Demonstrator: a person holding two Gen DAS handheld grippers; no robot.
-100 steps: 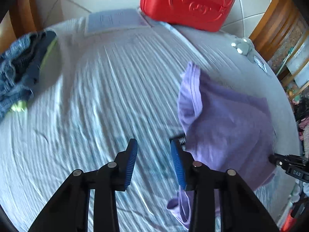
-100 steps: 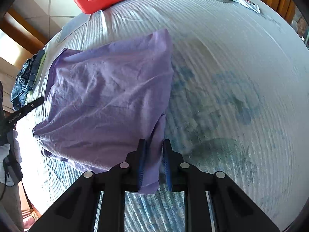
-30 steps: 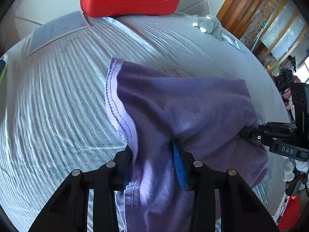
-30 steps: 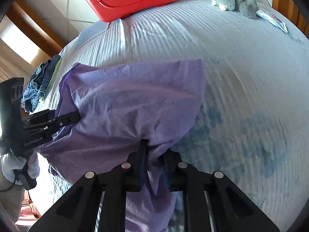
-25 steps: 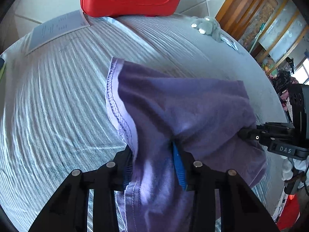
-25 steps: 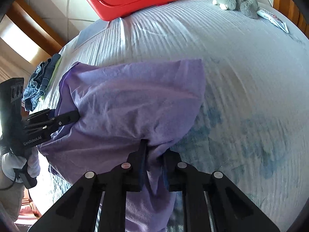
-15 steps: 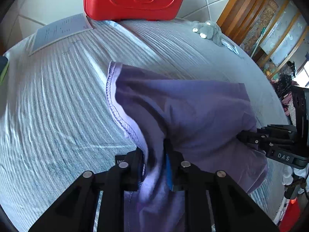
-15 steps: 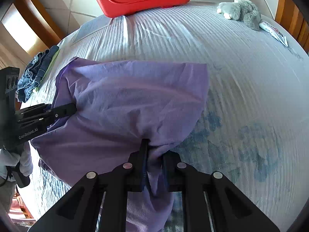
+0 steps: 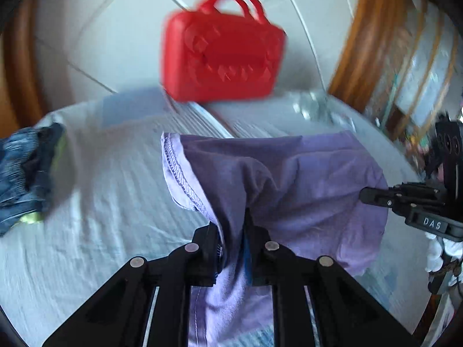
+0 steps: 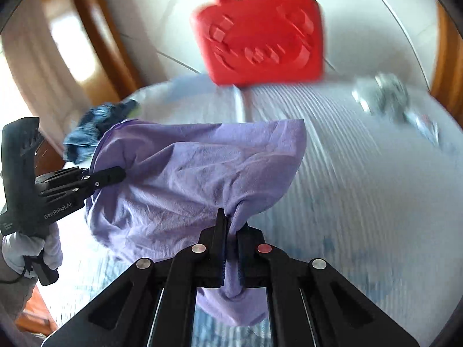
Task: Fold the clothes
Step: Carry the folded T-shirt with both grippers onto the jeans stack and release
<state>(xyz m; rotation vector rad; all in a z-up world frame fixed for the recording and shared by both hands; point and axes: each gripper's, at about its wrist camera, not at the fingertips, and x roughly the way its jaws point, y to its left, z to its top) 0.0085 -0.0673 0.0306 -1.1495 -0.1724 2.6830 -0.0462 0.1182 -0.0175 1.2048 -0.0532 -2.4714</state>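
A purple garment point(image 9: 289, 179) hangs lifted off the pale striped bedsheet point(image 9: 101, 202), stretched between both grippers. My left gripper point(image 9: 231, 225) is shut on a bunched fold near the stitched hem. In the right wrist view the same purple garment point(image 10: 188, 167) sags between my right gripper point(image 10: 230, 222), whose jaws are closing tight with cloth pinched between the pads, and the left gripper point(image 10: 115, 173) at the far left. From the left wrist view, the right gripper point(image 9: 376, 196) grips the garment's far right edge.
A red hard case point(image 9: 222, 60) stands at the head of the bed. Folded denim clothes point(image 9: 23, 167) lie at the left edge. A grey plush toy point(image 10: 382, 95) sits at the far right. A gloved hand point(image 10: 29, 248) holds the left gripper. Wooden frames flank the bed.
Both grippers rose and tilted up, lifting the purple garment off the sheet. The left jaws went from apart around the fabric to shut on it; the right stayed clamped.
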